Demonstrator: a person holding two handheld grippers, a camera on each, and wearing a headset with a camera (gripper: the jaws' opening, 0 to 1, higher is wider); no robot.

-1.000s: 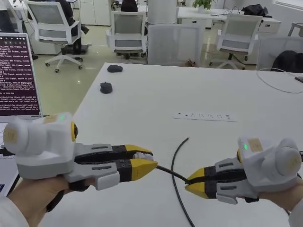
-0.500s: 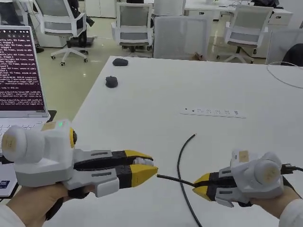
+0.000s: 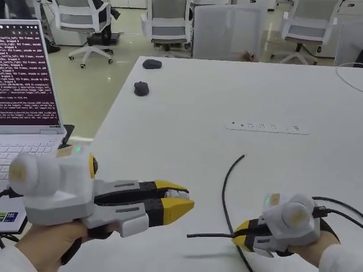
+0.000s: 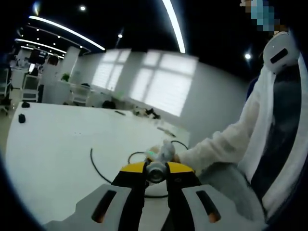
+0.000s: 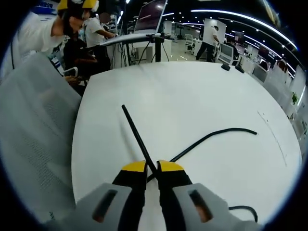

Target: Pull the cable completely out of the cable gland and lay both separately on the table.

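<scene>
Held level above the desk, the left gripper points rightward with its fingers clamped on the cable gland, while the right gripper, lower and aimed left, pinches the cable, whose free end juts out apart from the gland.

Bright even lighting, soft shadows, fisheye-warped edges, mild blur

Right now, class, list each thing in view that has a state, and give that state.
cable: pulled free, clamped in right gripper.
cable gland: apart from cable, clamped in left gripper, held off the table.
laptop: open, screen lit.
</scene>
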